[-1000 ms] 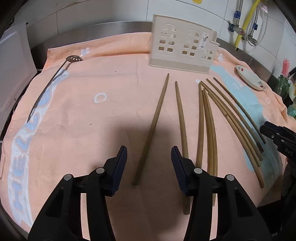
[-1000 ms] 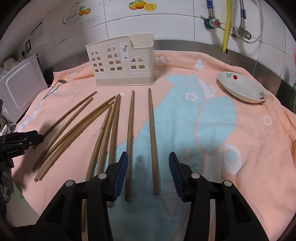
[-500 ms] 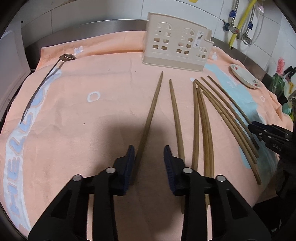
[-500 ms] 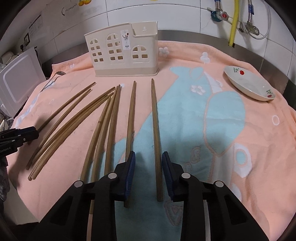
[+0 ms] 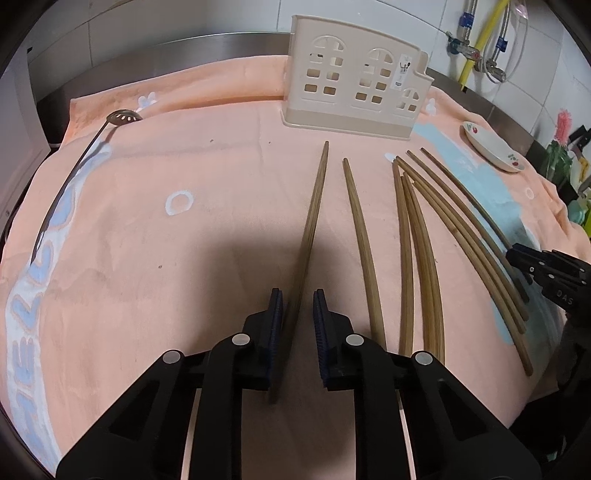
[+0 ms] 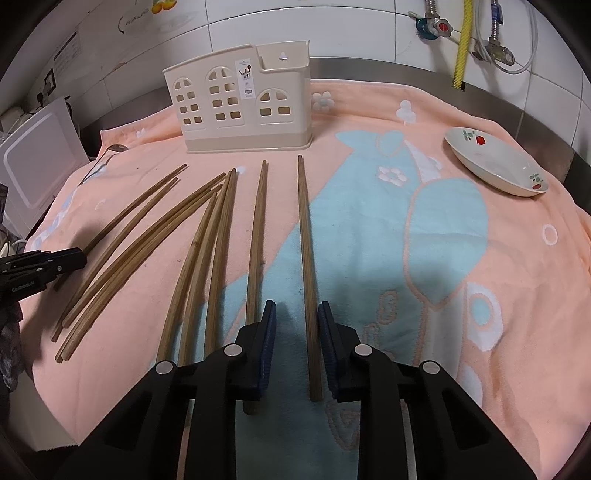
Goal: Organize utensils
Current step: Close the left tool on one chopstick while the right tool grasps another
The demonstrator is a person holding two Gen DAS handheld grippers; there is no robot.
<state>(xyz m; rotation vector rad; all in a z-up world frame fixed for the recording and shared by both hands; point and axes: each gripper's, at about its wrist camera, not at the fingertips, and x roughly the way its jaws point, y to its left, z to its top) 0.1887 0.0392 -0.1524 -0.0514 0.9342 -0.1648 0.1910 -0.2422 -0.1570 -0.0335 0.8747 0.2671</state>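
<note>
Chopstick (image 5: pixel 312 218) end hidden — left claw (image 5: pixel 297 325) closing round it.

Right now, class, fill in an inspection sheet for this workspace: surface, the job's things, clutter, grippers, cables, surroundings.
Surface: peach towel with a blue pattern, covering a steel counter.
Job's things: wooden chopsticks lying loose in a fan; beige utensil holder upright behind them; slotted spoon at the far left edge.
Clutter: flowered dish, apparently empty.
Grippers: left gripper closing around the leftmost chopstick; right gripper closing around the rightmost chopstick.
Cables: yellow hose and pipework on the wall.
Surroundings: white tiled wall.
</note>
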